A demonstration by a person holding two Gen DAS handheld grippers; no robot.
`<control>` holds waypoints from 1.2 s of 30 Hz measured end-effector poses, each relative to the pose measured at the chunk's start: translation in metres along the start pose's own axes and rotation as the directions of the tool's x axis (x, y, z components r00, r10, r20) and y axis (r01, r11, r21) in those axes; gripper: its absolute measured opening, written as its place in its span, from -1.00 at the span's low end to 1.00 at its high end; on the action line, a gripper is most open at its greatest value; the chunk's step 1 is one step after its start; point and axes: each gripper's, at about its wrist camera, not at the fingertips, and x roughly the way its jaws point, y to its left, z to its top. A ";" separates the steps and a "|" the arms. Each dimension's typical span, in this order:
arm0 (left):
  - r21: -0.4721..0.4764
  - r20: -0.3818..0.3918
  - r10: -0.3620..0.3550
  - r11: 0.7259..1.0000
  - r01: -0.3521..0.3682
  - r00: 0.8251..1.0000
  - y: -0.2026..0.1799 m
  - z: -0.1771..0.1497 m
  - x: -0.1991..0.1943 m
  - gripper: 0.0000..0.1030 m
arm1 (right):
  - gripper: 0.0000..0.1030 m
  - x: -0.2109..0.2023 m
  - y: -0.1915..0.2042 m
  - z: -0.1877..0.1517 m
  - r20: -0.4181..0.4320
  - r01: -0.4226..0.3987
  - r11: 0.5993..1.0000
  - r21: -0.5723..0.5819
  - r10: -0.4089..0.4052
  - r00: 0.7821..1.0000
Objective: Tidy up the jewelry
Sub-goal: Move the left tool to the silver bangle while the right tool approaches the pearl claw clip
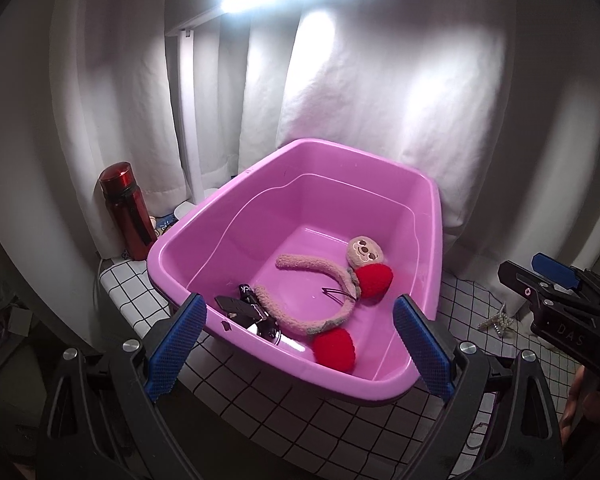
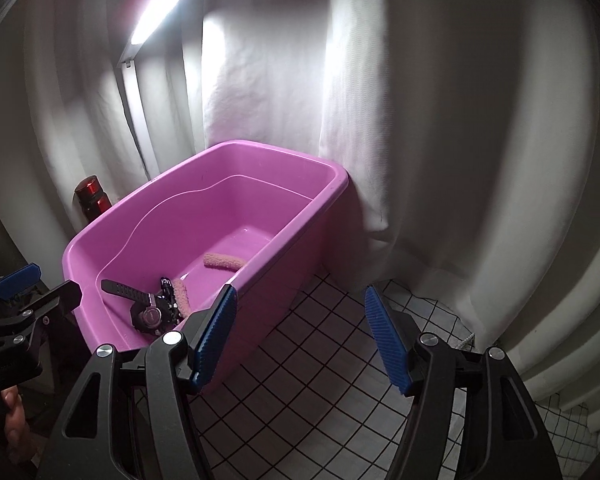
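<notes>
**Ahead of both grippers: pink tub part-filled, one sparkly piece still out on the cloth**

Nearest the left gripper [image 1: 298, 344]: jaws spread wide, nothing between the blue pads, near rim of the pink tub [image 1: 260, 356] framed between them. Just past that rim, inside: black wristwatch [image 1: 248, 308] on the tub floor, touching the fuzzy headband [image 1: 300, 296]. Headband curved across the floor, two red pom-poms and a small plush face at its far end. Thin dark hair clip [image 1: 334, 291], by the look of it, within the arc of the band.

Nearest the right gripper [image 2: 300, 334]: likewise spread and empty, poised over bare checked tablecloth [image 2: 320, 360], tub close to its left. Off to the left gripper's right, near the other tool: small silvery star-shaped ornament [image 1: 496, 322] lying on the cloth outside the tub, well apart from the sorted pieces.

Step in hand, as judged: between placements, with most pieces already binned. Next move likely calls for the right gripper to swing toward the ornament, descend low, and pinch carefully; flat and spiky, so prone to slipping or snagging the cloth.

Farther off: red bottle [image 1: 126, 216] behind the tub's far left corner, white lamp post [image 1: 188, 112] beyond it, white curtain [image 2: 440, 120] behind everything. Nothing blocking the ornament except the tub wall on the carry back.
</notes>
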 end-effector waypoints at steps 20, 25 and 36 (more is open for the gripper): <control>-0.127 -0.126 0.123 0.982 -0.139 0.984 -0.136 -0.125 -0.026 0.84 | 0.27 -0.041 -0.205 -0.118 -0.154 -0.015 0.999 0.033 0.020 0.988; -0.139 -0.162 0.159 0.973 -0.182 0.974 -0.171 -0.162 -0.020 0.84 | 0.27 -0.024 -0.236 -0.143 -0.191 -0.070 0.997 0.022 0.072 0.979; -0.130 -0.254 0.149 0.974 -0.187 0.956 -0.216 -0.219 0.024 0.85 | 0.27 0.032 -0.262 -0.171 -0.251 -0.111 0.994 0.007 0.110 0.962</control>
